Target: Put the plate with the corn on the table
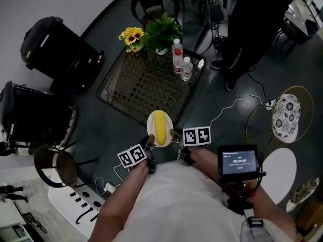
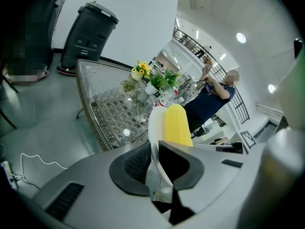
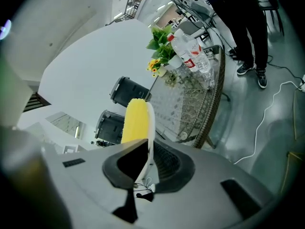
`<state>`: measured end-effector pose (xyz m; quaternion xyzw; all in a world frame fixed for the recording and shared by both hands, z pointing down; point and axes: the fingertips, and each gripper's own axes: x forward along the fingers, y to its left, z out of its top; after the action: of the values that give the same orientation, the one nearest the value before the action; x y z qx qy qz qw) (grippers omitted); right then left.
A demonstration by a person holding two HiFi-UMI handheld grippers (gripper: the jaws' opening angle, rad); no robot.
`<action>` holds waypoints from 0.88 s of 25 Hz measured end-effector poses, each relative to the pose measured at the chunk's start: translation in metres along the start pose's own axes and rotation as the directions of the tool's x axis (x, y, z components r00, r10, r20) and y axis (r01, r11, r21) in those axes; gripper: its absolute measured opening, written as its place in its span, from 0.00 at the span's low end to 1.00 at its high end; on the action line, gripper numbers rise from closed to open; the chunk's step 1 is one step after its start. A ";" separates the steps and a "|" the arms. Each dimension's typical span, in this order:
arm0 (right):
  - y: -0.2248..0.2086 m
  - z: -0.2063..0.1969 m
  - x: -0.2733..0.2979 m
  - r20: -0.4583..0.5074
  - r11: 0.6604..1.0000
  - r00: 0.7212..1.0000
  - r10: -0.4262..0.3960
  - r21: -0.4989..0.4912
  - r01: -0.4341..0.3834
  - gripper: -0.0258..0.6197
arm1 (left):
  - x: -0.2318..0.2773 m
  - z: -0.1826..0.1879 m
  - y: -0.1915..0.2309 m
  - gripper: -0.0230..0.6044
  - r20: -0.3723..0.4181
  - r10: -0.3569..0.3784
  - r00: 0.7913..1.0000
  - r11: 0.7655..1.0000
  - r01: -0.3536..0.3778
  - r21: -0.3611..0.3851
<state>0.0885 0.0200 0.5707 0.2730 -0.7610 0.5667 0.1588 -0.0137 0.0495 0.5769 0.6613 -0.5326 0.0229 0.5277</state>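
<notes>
Plate (image 1: 151, 126) with the corn (image 1: 161, 127) lying on it is held between both grippers, just in front of the person. The left gripper (image 1: 150, 141) is clamped on the plate's left rim and the right gripper (image 1: 174, 133) on its right rim. The plate hangs at the near edge of the glass table (image 1: 143, 87). Farther along the table stand bottles (image 1: 178, 60), a plant (image 1: 161, 30) and sunflowers (image 1: 131, 36). Beyond, a person (image 1: 250, 26) stands.

The table (image 1: 136, 84) is topped with clear, glossy glass over woven wicker. The plate (image 2: 156, 123) is seen as smooth and white, the bottles (image 1: 178, 62) as clear plastic.
</notes>
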 end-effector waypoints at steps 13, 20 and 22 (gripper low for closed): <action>0.009 0.015 0.025 -0.014 1.000 1.000 0.008 0.004 -0.008 0.10 | 0.000 0.026 0.014 0.12 0.009 0.018 1.000 1.000 -0.018 -0.018; 0.016 0.032 0.049 -0.008 1.000 1.000 -0.015 0.020 0.015 0.10 | 0.010 0.054 0.031 0.12 -0.035 0.001 0.999 1.000 -0.002 -0.012; 0.015 0.039 0.056 -0.005 0.999 1.000 -0.027 0.027 0.027 0.10 | 0.016 0.062 0.035 0.12 -0.050 -0.004 0.999 1.000 0.004 -0.005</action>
<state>0.0374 -0.0271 0.5776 0.2841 -0.7491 0.5755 0.1642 -0.0656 -0.0020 0.5822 0.6603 -0.5181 0.0370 0.5424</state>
